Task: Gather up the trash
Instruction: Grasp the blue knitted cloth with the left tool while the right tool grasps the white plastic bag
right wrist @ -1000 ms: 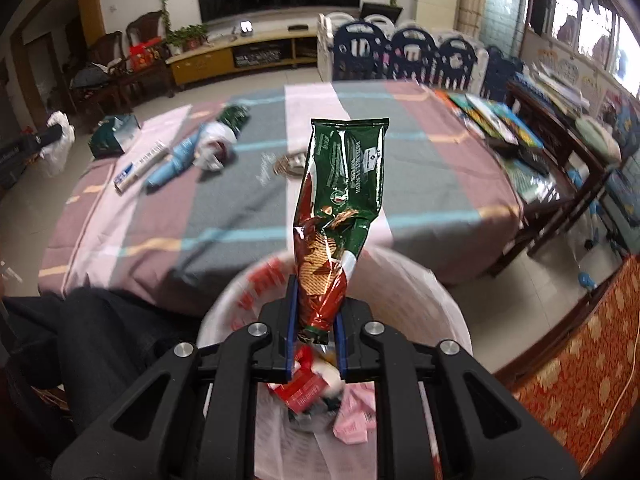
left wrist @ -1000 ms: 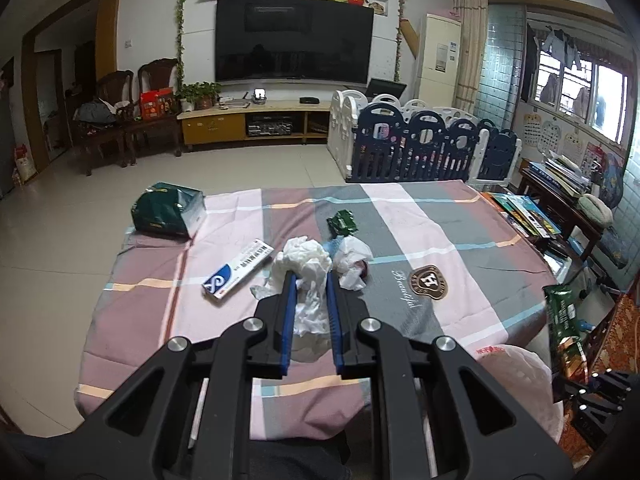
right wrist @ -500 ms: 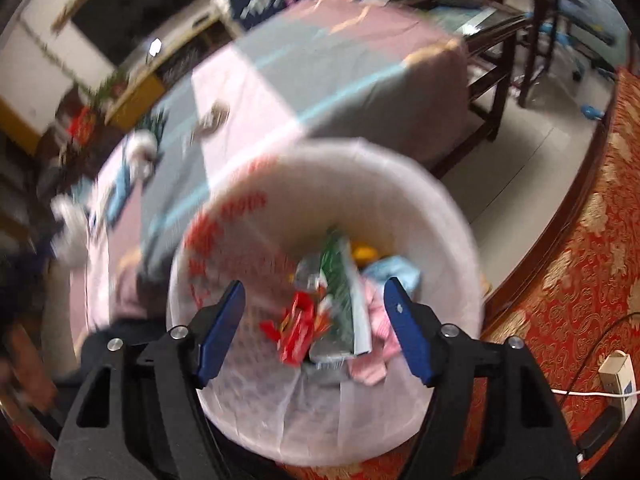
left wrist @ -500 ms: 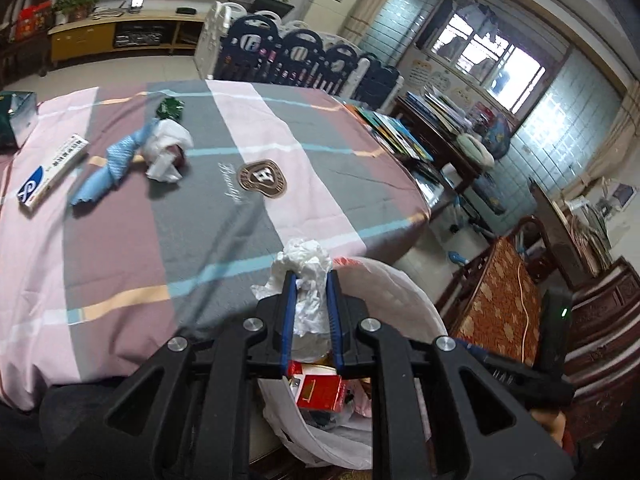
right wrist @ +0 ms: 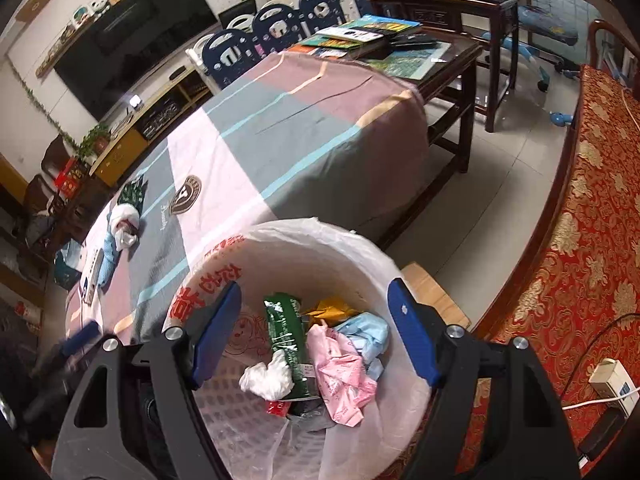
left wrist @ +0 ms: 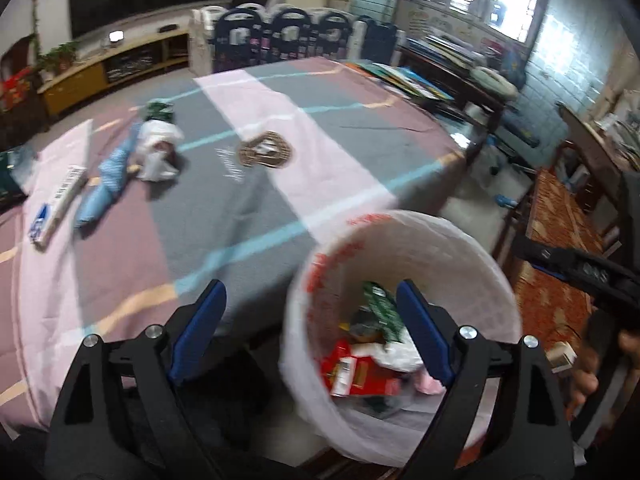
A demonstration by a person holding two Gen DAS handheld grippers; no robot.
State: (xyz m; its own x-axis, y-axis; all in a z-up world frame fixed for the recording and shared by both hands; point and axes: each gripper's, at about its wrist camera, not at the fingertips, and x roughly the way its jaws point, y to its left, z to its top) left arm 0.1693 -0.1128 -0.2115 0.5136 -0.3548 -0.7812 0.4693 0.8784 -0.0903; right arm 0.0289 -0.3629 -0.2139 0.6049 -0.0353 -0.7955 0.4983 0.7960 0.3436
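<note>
Both sets of fingers are spread with nothing between them; the left gripper (left wrist: 310, 330) has just sprung apart, and the right gripper (right wrist: 314, 330) hangs over the lined trash bin (right wrist: 360, 248). Only the right view shows the white tissue wad (right wrist: 266, 378) lying inside, beside the green snack bag (right wrist: 286, 336) and pink wrapper (right wrist: 344, 380). The left view shows the bin at 4 o'clock, beside the striped bench (left wrist: 248, 184). Still on the bench at 10 o'clock: a blue wrapper (left wrist: 106, 184), a white box (left wrist: 56, 208), another tissue (left wrist: 158, 150). A red patterned sofa (right wrist: 580, 240) sits at 3 o'clock.
</note>
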